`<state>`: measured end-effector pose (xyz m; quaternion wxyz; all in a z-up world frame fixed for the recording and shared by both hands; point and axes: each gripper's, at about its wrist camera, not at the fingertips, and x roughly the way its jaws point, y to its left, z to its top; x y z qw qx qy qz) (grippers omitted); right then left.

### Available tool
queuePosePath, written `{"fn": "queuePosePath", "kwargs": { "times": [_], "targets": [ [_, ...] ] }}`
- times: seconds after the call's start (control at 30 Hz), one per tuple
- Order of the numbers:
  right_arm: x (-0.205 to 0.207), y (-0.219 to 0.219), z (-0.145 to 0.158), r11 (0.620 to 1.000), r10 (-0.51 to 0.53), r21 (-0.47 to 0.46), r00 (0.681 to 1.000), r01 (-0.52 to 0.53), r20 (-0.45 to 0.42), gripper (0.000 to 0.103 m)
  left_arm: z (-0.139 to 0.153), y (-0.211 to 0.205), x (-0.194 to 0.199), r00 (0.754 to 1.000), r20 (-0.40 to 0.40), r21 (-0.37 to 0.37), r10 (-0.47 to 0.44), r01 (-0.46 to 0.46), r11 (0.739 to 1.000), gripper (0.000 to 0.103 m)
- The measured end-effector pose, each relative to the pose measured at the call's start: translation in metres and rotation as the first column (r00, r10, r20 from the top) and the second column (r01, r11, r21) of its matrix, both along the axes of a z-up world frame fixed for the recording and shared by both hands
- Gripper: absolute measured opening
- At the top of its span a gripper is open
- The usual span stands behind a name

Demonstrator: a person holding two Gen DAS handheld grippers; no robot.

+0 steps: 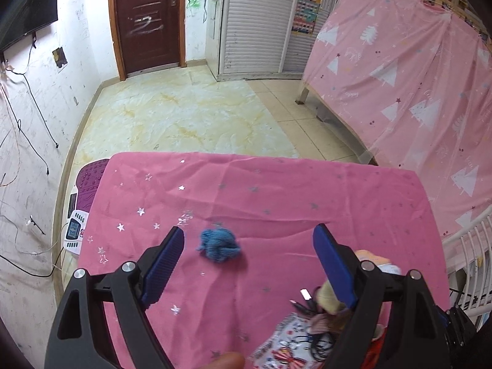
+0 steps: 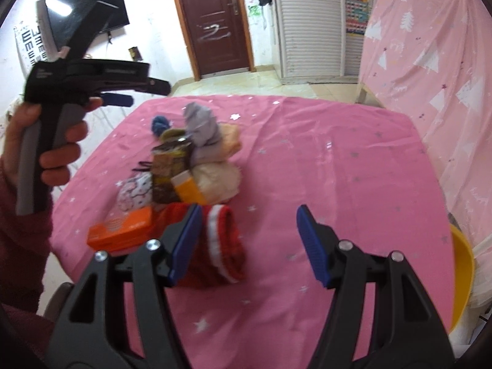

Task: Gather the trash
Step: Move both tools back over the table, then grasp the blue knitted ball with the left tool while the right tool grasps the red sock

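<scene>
Pink cloth with little silver stars (image 2: 323,160) is covering the table, and a dark red door (image 1: 147,18) is standing at the far wall. A pink curtain with white trees (image 1: 399,77) is hanging on the right side.

The left gripper (image 1: 249,264) is hovering over the cloth with its two blue fingers (image 1: 164,264) spread wide apart, and nothing is sitting between them to hold. A small blue yarn ball (image 1: 220,246) is lying on the cloth just ahead, between the fingers but not touching them. From the right wrist view, a hand (image 2: 46,144) is holding this tool up above the left edge of the table.

The right gripper (image 2: 247,246) is wide open too and is gripping nothing. A pile of trash (image 2: 196,160) is sitting near the middle of the table, with a grey rag on top. An orange box (image 2: 121,229) and a red sock (image 2: 221,246) are lying at the near end of the pile, by the left finger. A yellow bowl (image 2: 461,273) is peeking out at the right edge.
</scene>
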<state>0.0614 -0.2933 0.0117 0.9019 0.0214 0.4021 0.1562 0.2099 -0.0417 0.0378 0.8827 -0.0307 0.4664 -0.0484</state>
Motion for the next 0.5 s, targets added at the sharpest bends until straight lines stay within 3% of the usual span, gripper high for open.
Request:
{"fn": "queuePosePath", "kwargs": {
  "times": [0.1,0.4,0.5],
  "targets": [
    [-0.003,0.007,-0.003,0.999,0.029,0.021,0.999,-0.028,-0.018,0.076,-0.010,0.004,0.005,1.000,-0.019,0.016,-0.003,0.003,1.000,0.080],
    [-0.016,0.033,-0.008,0.995,0.099,-0.022,0.994,-0.100,-0.042,0.077,-0.042,0.013,0.016,0.996,-0.079,0.039,-0.035,0.038,0.999,0.078],
    [-0.017,0.038,-0.010,0.994,0.097,-0.046,0.994,-0.099,-0.046,0.077,-0.048,0.012,0.016,0.995,-0.089,0.048,-0.042,0.046,0.998,0.067]
  ]
}}
